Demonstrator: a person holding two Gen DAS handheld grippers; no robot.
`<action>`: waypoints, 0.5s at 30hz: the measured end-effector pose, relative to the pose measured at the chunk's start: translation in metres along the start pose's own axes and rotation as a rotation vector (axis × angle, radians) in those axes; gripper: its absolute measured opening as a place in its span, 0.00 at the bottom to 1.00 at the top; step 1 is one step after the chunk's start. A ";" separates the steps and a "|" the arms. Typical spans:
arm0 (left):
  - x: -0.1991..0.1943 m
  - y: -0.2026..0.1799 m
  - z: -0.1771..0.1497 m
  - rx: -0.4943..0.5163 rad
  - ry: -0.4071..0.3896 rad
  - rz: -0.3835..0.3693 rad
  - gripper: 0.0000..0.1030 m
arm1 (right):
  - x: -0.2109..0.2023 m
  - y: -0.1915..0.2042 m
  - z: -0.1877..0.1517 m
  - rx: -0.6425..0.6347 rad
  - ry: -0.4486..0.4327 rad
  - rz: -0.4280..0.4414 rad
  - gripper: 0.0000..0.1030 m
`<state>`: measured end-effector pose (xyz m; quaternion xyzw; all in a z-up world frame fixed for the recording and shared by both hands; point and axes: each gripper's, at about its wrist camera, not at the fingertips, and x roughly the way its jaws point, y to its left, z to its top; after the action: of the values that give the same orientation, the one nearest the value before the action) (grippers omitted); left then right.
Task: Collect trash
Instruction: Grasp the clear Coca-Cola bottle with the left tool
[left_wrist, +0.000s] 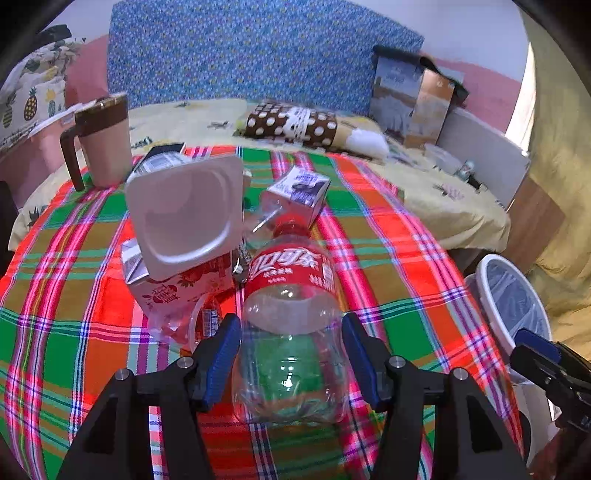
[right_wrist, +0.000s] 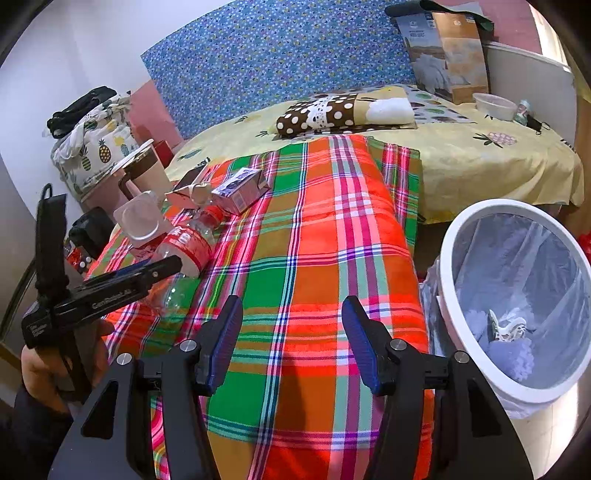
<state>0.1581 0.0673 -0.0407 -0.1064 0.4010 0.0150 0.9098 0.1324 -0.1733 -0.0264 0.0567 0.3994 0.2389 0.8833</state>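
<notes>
On the far left of the plaid cloth (left_wrist: 388, 258) stands a pink mug with a brown handle (left_wrist: 103, 144), well clear of the trash. Right of it, a white square plastic cup (left_wrist: 184, 214) lies tipped on a pink strawberry milk carton (left_wrist: 173, 291), with a crumpled clear wrapper (left_wrist: 207, 321) in front. These crowd the left side of the clear cola bottle (left_wrist: 291, 295), which lies on the cloth with its red cap pointing away. Beyond the cap sits a small purple-and-white drink carton (left_wrist: 299, 192).

The left gripper (left_wrist: 291, 354) straddles the bottle's base with its jaws wide: the left blue pad sits at or just beside the plastic and the right pad stands clear, so the bottle is between the fingers but not clamped. At the right edge, off the cloth, is the white trash bin (left_wrist: 491, 295) lined with a clear bag.

The right gripper (right_wrist: 291, 343) hangs over bare cloth with jaws wide and nothing between them, the bin just to its right.

Only the left wrist view shows the bottle's base between the pads. Only the right wrist view shows the inside of the bin (right_wrist: 447, 258), where a crumpled bit of trash (right_wrist: 506, 326) lies at the bottom, and a hand (right_wrist: 40, 373) holding the left gripper (right_wrist: 147, 267) from the side. It also shows a white bowl (right_wrist: 495, 105) on the yellow bedsheet (right_wrist: 480, 162) behind.
</notes>
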 end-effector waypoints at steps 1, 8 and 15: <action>0.003 0.001 0.001 -0.007 0.010 0.000 0.56 | 0.001 0.000 0.000 0.000 0.002 0.003 0.56; 0.016 -0.002 0.004 -0.005 0.071 -0.009 0.59 | 0.005 0.001 0.000 -0.002 0.013 0.016 0.56; 0.008 -0.004 -0.003 0.001 0.043 -0.033 0.58 | 0.002 0.001 0.000 -0.006 0.012 0.016 0.56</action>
<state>0.1618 0.0624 -0.0485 -0.1127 0.4185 -0.0026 0.9012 0.1330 -0.1712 -0.0275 0.0558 0.4037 0.2473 0.8791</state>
